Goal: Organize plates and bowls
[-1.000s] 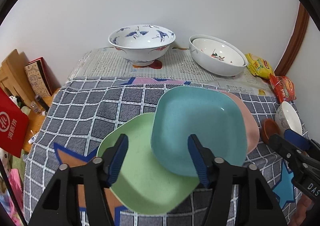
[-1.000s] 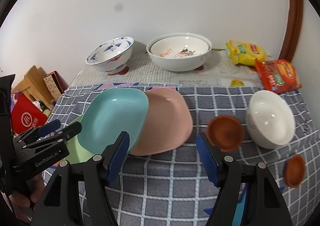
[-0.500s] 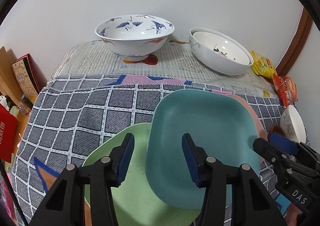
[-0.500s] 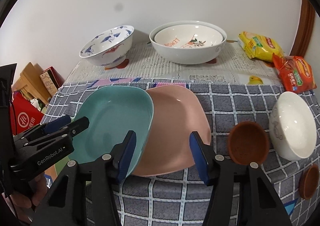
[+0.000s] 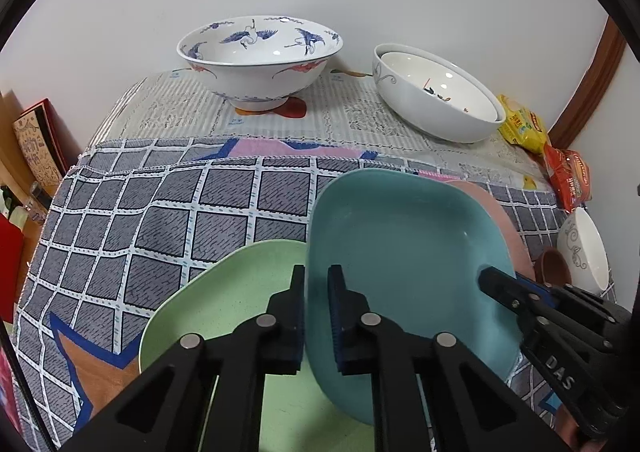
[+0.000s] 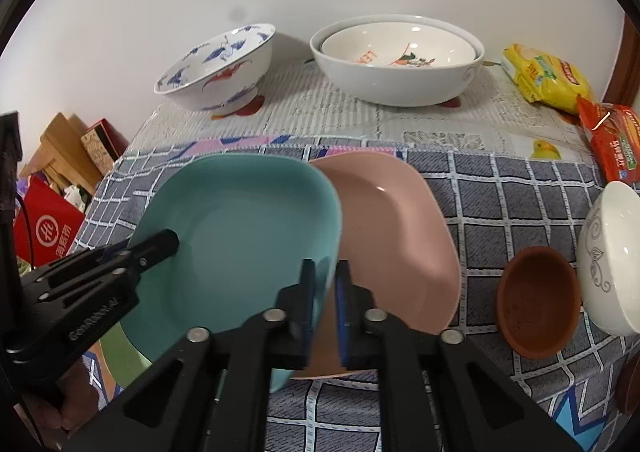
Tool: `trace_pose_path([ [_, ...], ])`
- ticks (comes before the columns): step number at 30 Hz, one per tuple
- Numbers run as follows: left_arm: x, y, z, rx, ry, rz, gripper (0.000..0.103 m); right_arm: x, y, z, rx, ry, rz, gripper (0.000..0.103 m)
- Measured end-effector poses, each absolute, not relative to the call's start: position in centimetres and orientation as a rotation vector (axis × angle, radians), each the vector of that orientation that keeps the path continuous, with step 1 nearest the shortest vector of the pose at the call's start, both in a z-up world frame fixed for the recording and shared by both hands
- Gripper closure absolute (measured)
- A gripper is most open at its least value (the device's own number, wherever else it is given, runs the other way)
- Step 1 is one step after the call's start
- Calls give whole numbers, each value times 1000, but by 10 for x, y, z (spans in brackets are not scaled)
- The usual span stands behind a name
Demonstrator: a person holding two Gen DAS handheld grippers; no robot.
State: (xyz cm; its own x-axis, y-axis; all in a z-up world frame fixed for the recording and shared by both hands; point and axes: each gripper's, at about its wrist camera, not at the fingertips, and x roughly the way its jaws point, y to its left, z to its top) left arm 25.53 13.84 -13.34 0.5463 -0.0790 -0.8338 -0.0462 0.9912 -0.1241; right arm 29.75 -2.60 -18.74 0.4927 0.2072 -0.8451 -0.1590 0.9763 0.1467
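Both tongs, the left tongs [image 5: 316, 316] and the right tongs [image 6: 323, 306], were clenched on opposite rims of the teal plate [image 5: 404, 252], which lay near the bench's front edge, overlapping the green plate [image 5: 224, 316] and the pink plate [image 6: 392, 236]. If one side lifted faster, I think the plate could tilt and slip out. Partial lettering "DAS" and "GenRobot" was readable on the tongs.

White letters "DAS" are showing on the body of my right gripper [image 5: 496, 284] as seen from my left wrist, while pale lettering beginning "GenRob", too faint to read further, is showing on my left gripper [image 6: 170, 242] and a white circular emblem with Chinese characters is showing on a red bag [image 6: 48, 230] beside the table.
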Motion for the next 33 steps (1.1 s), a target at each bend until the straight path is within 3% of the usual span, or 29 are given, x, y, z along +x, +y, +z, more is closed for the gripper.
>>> trace_pose_path([
  [33, 168, 168, -41, -173, 868, 136, 93, 241, 7, -96, 48, 895, 349, 97],
])
